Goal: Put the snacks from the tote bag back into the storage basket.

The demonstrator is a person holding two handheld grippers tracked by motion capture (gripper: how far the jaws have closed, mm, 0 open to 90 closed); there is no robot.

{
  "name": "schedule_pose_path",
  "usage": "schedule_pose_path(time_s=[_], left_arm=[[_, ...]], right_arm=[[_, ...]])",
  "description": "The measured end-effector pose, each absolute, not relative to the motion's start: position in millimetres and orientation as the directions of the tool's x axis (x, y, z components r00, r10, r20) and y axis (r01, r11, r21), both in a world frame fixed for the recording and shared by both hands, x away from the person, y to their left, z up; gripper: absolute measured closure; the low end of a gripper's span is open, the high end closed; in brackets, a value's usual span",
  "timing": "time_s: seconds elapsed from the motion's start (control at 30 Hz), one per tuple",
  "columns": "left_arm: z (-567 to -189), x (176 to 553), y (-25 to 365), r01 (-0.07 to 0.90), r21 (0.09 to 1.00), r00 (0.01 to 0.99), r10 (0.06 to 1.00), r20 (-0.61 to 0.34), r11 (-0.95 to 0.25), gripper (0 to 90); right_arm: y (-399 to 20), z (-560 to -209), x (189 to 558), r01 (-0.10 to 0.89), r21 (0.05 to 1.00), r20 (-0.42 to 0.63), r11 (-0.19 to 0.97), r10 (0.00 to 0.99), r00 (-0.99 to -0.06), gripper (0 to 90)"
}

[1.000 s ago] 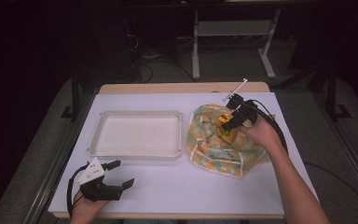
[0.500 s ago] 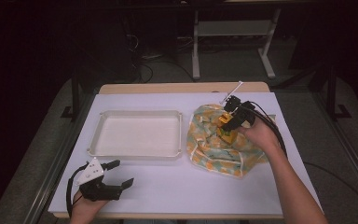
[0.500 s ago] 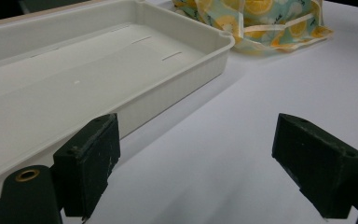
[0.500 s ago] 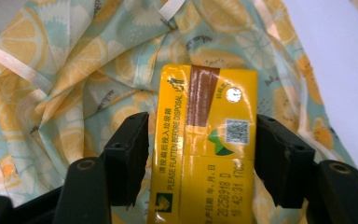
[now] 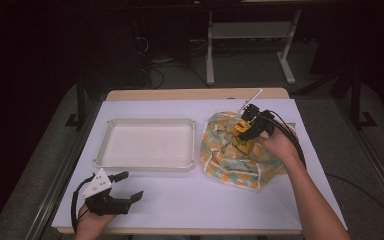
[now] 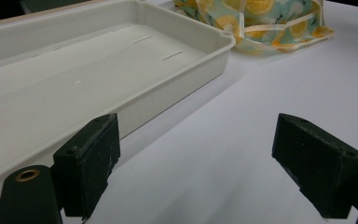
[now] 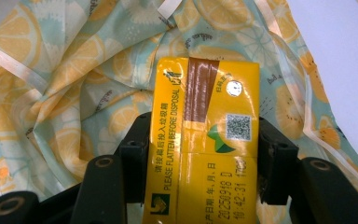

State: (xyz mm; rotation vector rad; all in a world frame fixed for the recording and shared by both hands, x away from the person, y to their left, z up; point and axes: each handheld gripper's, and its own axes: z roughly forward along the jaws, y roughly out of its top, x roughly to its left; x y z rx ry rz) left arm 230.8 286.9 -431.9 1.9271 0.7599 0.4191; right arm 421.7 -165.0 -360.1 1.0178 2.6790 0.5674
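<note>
Carton apparently clamped between right gripper jaws.

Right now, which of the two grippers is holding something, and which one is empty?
The right gripper has its jaws closed on the yellow carton over the lemon-print bag. The left gripper, near the white tray, stands open over bare table.

A wooden table covered with a white sheet stands on a grey floor in a dark room, with a white metal stand and loose cables behind it and dark rails along both sides.
</note>
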Motion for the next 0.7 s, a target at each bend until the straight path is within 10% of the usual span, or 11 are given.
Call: schedule_pose_path(time_s=[0.7], left_arm=[[-432.5,231.3,287.5,0.328,0.892,0.741,0.671,-0.038,-0.311,14.9]], right_arm=[[-165.1,-357.6,421.0,0.56,0.439,-0.07,0.703,0.648,-0.759,49.2]])
